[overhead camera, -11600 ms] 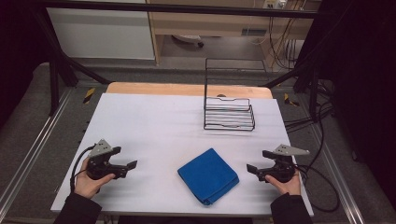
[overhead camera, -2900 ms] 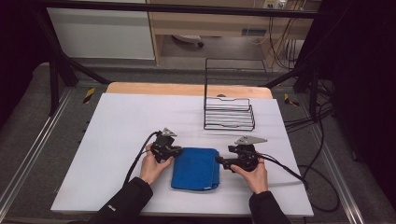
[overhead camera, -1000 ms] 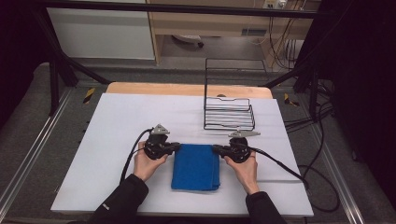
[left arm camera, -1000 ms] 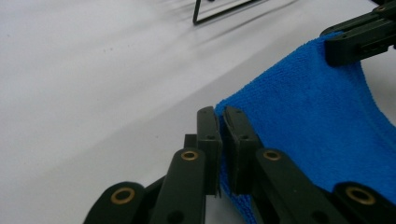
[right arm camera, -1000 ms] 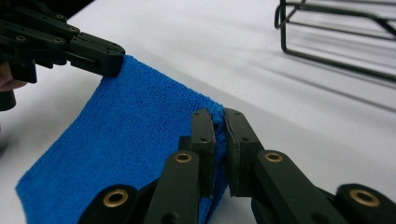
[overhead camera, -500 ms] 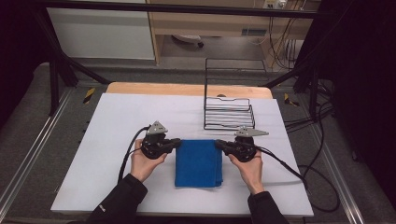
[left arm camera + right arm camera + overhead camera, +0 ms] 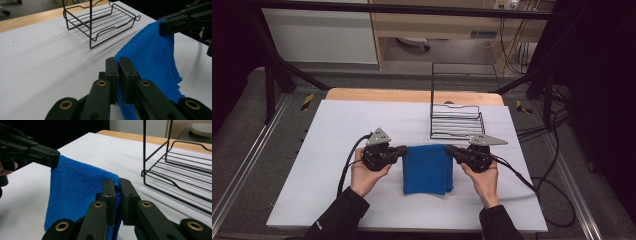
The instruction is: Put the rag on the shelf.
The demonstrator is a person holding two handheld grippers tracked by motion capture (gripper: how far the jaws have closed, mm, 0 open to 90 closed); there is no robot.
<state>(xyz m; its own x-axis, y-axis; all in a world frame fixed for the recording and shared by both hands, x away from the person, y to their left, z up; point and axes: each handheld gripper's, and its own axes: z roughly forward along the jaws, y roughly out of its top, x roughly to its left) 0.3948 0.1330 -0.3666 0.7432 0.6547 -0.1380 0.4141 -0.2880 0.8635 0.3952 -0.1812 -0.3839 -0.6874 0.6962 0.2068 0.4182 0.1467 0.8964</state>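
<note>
White tabletop is flanked by grey floor, with a wire rack at its far right. A blue cloth is held up at mid-table by its far corners. The left hand-held gripper is clamped on the left corner, the right hand-held gripper on the right one. Both forearms are extended from the near edge, jaws turned inward toward each other.

Both forearms in dark sleeves reach in from the near edge of the table, angled slightly toward each other. The left hand holds the black two-jaw left gripper, jaws pointing inward and clamped together. The right hand holds the matching right gripper, jaws likewise pressed closed, facing the left.
</note>
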